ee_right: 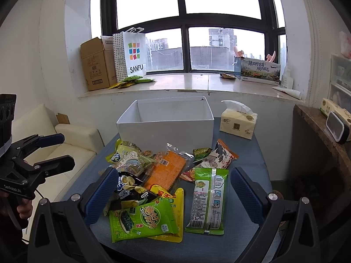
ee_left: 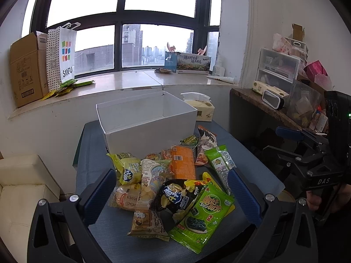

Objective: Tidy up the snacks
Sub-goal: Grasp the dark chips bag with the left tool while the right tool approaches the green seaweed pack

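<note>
Both jaws spread wide, gripping nothing: left gripper (ee_left: 171,188) and right gripper (ee_right: 173,188) hover over the pile of crinkly snack packets (ee_right: 162,182). Pile lies on blue table (ee_right: 248,160) before open white cardboard box (ee_right: 165,129); white paper bag (ee_right: 134,54) on sill reads "SANFU".

A lived-in room in a high-rise flat: a large window (ee_right: 186,28) overlooking city towers, a stone windowsill (ee_right: 186,83) holding a cardboard box (ee_right: 94,63) and shopping bag (ee_right: 133,54), a cream sofa (ee_right: 65,140), stacked plastic drawers (ee_left: 278,70)
</note>
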The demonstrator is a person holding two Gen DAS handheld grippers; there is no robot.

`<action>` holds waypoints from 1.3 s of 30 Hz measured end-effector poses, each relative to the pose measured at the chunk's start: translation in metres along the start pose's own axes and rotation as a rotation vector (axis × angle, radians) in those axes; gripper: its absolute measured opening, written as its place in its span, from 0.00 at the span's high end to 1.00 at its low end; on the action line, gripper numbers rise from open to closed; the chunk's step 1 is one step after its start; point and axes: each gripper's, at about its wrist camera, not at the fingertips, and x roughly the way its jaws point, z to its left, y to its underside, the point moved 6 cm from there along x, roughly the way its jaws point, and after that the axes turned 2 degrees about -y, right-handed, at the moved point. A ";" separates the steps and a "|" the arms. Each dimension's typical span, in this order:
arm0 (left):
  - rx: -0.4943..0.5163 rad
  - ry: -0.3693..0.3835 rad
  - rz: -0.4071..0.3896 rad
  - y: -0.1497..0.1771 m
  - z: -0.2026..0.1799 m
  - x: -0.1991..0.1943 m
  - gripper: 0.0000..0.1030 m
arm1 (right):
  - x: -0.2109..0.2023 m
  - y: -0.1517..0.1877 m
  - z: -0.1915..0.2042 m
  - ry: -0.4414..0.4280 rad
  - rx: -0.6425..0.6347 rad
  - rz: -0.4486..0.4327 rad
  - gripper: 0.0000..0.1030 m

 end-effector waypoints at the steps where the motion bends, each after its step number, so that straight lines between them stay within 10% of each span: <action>1: 0.002 0.000 0.001 0.000 0.000 0.000 0.00 | 0.000 0.000 0.000 -0.001 0.000 -0.001 0.00; 28: 0.172 0.046 0.291 0.053 -0.020 0.121 0.00 | 0.008 0.013 -0.015 -0.003 0.042 0.028 0.00; 39: 0.300 -0.007 0.322 0.064 -0.032 0.149 0.46 | 0.008 0.015 -0.021 0.001 0.061 0.032 0.00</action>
